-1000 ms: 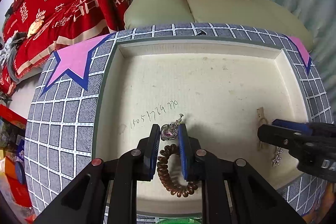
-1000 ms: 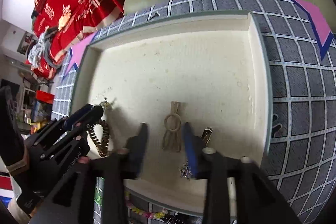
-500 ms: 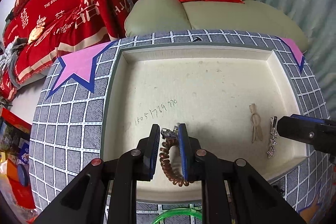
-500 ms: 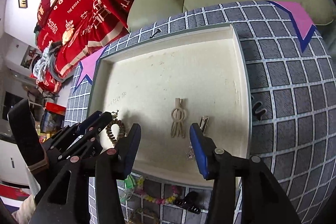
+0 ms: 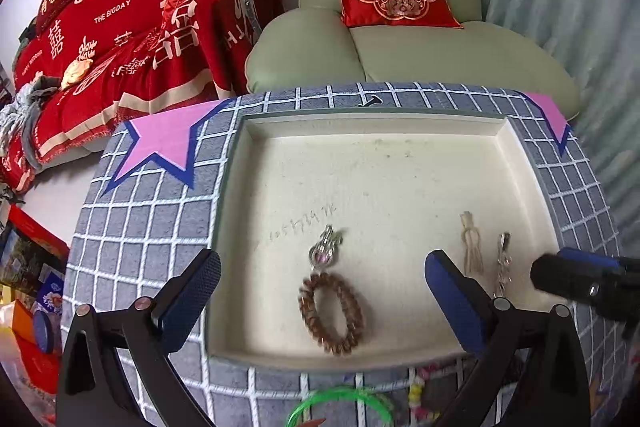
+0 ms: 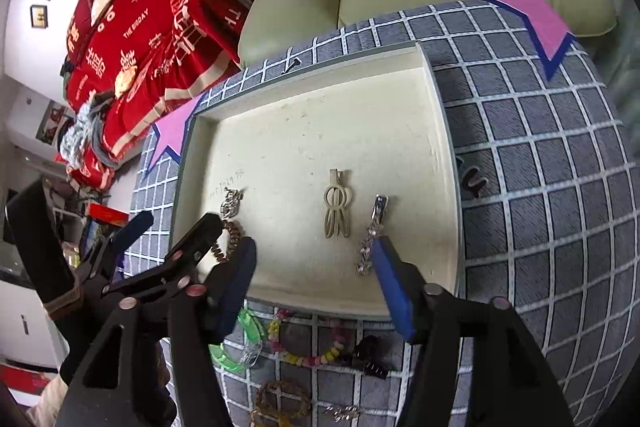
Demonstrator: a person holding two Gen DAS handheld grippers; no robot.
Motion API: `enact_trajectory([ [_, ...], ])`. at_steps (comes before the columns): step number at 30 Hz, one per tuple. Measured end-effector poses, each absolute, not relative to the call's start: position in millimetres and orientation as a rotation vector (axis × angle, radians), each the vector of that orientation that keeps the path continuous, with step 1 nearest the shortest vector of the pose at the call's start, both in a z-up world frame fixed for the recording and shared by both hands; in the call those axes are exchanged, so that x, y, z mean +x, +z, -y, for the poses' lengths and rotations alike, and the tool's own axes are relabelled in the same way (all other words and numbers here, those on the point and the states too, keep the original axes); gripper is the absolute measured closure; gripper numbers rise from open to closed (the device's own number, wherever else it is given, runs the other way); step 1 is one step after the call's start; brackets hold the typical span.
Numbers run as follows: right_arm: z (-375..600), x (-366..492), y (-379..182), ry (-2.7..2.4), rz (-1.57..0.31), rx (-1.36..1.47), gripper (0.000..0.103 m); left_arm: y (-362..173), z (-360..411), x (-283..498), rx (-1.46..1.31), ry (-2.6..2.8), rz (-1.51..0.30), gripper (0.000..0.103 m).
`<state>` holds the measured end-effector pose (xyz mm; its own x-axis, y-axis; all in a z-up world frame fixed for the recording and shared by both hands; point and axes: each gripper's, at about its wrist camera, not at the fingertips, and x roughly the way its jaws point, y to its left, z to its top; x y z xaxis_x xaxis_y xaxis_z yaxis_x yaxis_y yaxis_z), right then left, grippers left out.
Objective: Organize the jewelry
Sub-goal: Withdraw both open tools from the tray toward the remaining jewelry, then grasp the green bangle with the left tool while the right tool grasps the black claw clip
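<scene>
Now, both claws hang over the cream tray (image 5: 520,155), which sits on a grid-patterned worktop (image 5: 132,227). Left claw (image 5: 320,287): jaws opening, spread wide, nothing pressed between the pads; the brown bead bracelet (image 5: 332,315) lies flat on the tray floor below, at about 6 o'clock in the tray, a heart-shaped pendant (image 5: 326,251) touching its 12 o'clock end.

Right claw (image 6: 316,279): jaws opening, moderately wide, empty. The beige hair clip (image 6: 338,205) and the rhinestone clip (image 6: 370,239) lie side by side toward 4 o'clock, apart from each other.

Unsorted items on the worktop near the tray's 6 o'clock edge: a green bangle (image 6: 236,343), a pastel bead string (image 6: 308,351), a black claw clip (image 6: 368,355).

Handling (judgement): all light. Beads are slick and limp, so pinch across one strand. The rhinestone clip is stiff but delicate; take its bare metal end.
</scene>
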<state>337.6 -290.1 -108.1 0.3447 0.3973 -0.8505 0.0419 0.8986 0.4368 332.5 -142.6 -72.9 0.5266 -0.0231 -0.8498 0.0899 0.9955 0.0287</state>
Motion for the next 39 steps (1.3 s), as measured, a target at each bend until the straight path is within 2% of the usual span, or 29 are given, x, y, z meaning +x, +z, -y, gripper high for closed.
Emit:
enact_trajectory([
  [2,291,329,-105,0.24,-1.201,0.427,0.022,-68,137,321,0.067,-0.066,-1.014,0.0],
  [12,296,273,-108,0.205,-1.252,0.472,0.019,-69,109,242,0.051,-0.041,-1.082,0.0],
  [19,295,226,-130,0.164,-1.338,0.392,0.019,-93,98,199,0.048,0.008,-1.166,0.0],
  [24,298,212,-138,0.123,-1.363,0.313,0.019,-107,86,191,-0.02,0.018,-1.224,0.0],
  [39,286,226,-149,0.14,-1.354,0.11,0.019,-121,74,209,-0.084,0.044,-1.239,0.0],
])
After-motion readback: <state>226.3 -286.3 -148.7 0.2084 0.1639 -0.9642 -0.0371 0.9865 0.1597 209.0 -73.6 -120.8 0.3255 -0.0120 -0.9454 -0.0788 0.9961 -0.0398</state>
